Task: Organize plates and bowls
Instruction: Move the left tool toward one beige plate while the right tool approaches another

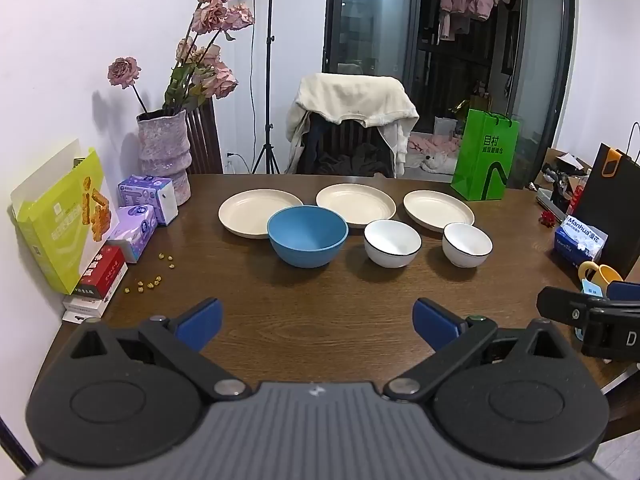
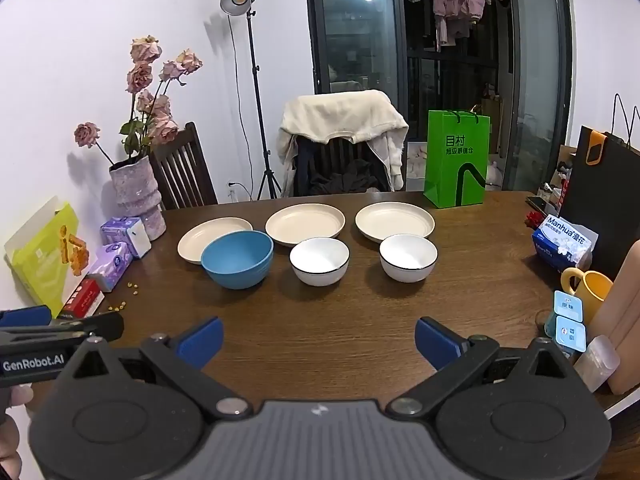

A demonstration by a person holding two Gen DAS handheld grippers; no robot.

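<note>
Nothing lifted yet: 3 cream plates in a back row on the table (image 1: 320, 320), 3 bowls in a front row just before them. Left plate (image 1: 256, 210), middle plate (image 1: 355, 202), right plate (image 1: 438, 210); blue bowl (image 1: 307, 235) at the left, overlapping the left plate's near rim in both views, touching or not cannot be told. White bowl (image 1: 392, 242) in the middle, second white bowl (image 1: 467, 244) at the right, each apart from its neighbours.

Left gripper (image 1: 318, 322) low over the near table edge, fingers (image 1: 200, 322) spread wide, nothing between them. Right gripper (image 2: 319, 340) alongside, likewise wide and empty, aimed toward the 2 white bowls.

Likely step: a first reach toward stacking like with like. Best done by nesting the white bowls first: right gripper to the right bowl's near rim, 1 finger inside and 1 outside, closing firmly on the thin wall, then lifting straight up before crossing to the middle bowl. Glazed rims probably slippery, so a deep bite and a level carry. Blue bowl better cleared off the left plate's edge before any plate is slid out. Plates shallow and flat to the table, so a pinch at the raised rim, tilting slightly to get under.

Worth avoiding: yellow mug (image 2: 592, 288) and tissue box (image 2: 564, 244) near the right side.
</note>
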